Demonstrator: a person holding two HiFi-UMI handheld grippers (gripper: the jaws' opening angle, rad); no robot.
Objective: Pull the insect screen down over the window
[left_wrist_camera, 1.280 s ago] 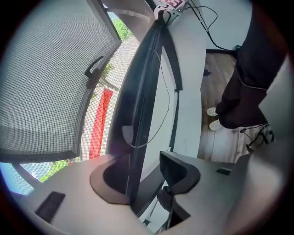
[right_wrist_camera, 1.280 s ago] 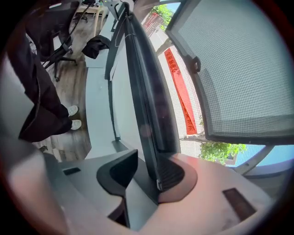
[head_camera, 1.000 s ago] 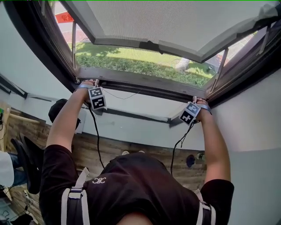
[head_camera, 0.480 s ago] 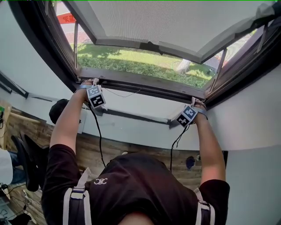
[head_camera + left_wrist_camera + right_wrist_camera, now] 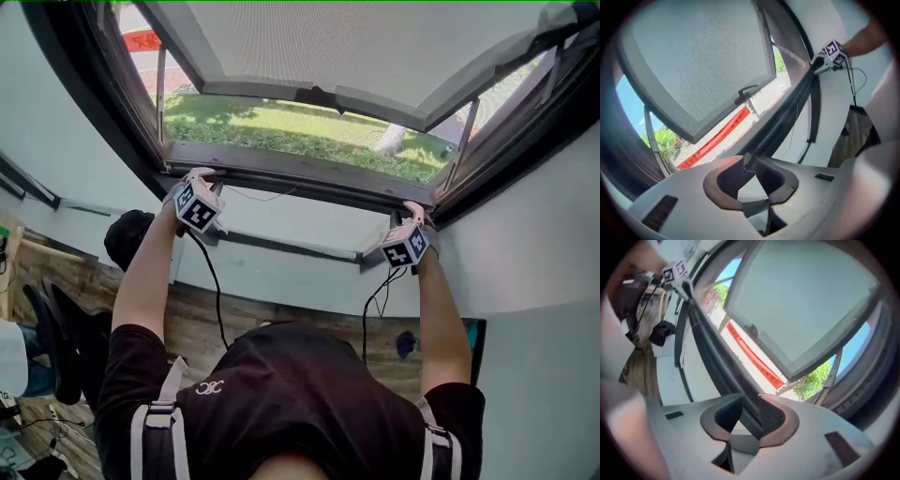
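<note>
Risk: uneven pull. Left tool (image 5: 751, 164) & right tool (image 5: 752, 411), jaws just been closing, pinch insect screen bar (image 5: 300, 180) along window frame's (image 5: 112, 94) lower edge; screen not yet across opening. Left bites thin lip only; we judge it could slip, bar skews, mesh jams.

Both arms up overhead, L gripper (image 5: 197, 175) & R gripper (image 5: 411, 210) fingers just closed onto dark bar (image 5: 300, 177).
</note>
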